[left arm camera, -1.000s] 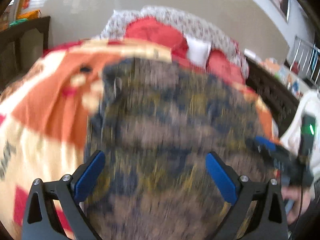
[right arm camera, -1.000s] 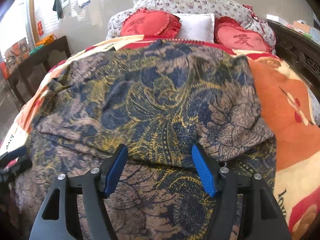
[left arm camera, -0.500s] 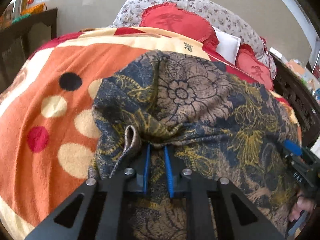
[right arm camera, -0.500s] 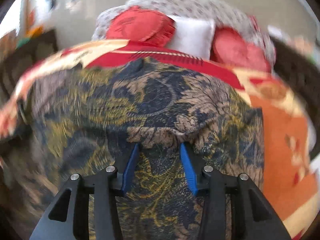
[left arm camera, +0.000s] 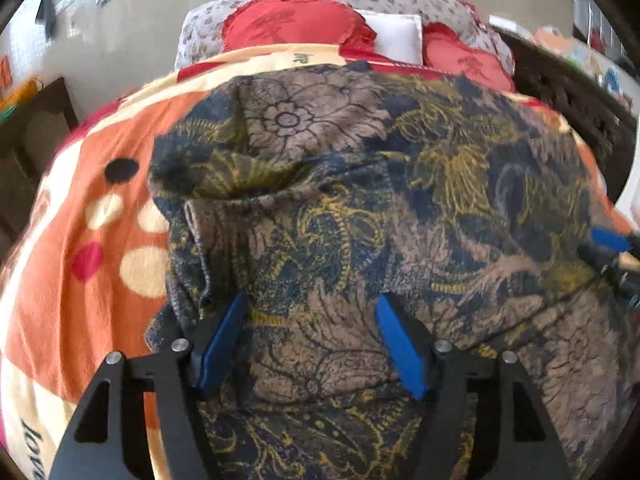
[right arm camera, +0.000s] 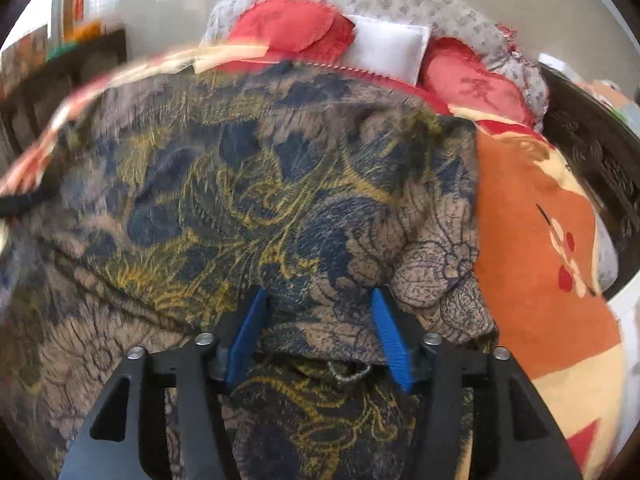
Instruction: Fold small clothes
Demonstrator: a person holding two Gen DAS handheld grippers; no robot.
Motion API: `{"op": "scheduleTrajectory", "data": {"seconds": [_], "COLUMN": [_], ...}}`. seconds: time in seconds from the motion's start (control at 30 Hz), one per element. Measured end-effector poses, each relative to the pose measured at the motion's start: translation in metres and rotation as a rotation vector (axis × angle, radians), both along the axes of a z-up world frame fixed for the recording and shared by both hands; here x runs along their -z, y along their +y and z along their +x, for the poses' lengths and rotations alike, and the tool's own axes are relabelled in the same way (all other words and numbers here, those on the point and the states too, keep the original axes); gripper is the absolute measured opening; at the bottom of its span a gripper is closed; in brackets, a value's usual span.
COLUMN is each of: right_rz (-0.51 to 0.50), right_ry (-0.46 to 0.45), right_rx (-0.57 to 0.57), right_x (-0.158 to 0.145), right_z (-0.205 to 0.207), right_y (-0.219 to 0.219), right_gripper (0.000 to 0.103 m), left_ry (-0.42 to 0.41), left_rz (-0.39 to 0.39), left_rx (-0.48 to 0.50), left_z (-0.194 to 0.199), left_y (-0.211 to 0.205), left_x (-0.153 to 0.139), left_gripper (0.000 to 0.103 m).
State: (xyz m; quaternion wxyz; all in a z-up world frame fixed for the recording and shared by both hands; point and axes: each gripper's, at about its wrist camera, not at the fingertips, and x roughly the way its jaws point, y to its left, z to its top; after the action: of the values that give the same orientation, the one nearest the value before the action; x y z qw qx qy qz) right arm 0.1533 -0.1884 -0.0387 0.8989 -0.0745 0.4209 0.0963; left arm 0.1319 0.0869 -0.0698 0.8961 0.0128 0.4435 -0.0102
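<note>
A dark blue, tan and yellow floral garment (left arm camera: 360, 208) lies folded over on an orange patterned blanket (left arm camera: 80, 280) on a bed. It also fills the right wrist view (right arm camera: 260, 208). My left gripper (left arm camera: 312, 320) is open, its blue pads on either side of a fold near the garment's left edge. My right gripper (right arm camera: 318, 312) is open, its pads straddling the folded edge near the garment's right side. The right gripper's blue tip shows at the far right of the left wrist view (left arm camera: 608, 240).
Red heart-shaped cushions (left arm camera: 296, 24) and a white pillow (right arm camera: 388, 46) lean on a floral headboard at the far end. Dark wooden furniture (left arm camera: 36, 128) stands to the left and a dark carved bed frame (right arm camera: 592, 152) to the right.
The left gripper was shut on the cloth half a second ago and has opened. The right gripper has opened wider. The garment's upper layer now lies folded forward.
</note>
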Motion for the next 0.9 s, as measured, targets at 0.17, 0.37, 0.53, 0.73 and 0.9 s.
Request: {"op": "scheduleTrajectory", "data": {"seconds": [0.17,0.37,0.53,0.73,0.9], "right_rz": [0.027,0.124,0.116,0.155,0.191], "right_ry": [0.04,-0.033,-0.037,-0.038,-0.069], "right_rx": [0.032,0.001,-0.045,-0.034,-0.038], "right_x": [-0.03,-0.073,-0.071,-0.056,-0.062], "right_z": [-0.003,-0.087,-0.16,-0.202,-0.21], "right_y": [-0.01,-0.039,-0.057,-0.063,-0.062], "right_gripper": [0.043,0.043,0.043,0.043,0.043], "left_ry": [0.006,-0.037,0.127,0.255,0.305], "left_rz": [-0.093,-0.201,-0.32,-0.397,-0.501], "left_rx": [-0.034,-0.041,-0.033,0.08,0.192], "left_z": [-0.016,-0.109,-0.185,-0.248,-0.28], "left_y": [0.019,0.076,0.11,0.084,0.065], "left_x": [-0.027,-0.059,-0.034,-0.011,-0.01], "left_gripper": [0.065,0.09,0.09,0.088,0.088]}}
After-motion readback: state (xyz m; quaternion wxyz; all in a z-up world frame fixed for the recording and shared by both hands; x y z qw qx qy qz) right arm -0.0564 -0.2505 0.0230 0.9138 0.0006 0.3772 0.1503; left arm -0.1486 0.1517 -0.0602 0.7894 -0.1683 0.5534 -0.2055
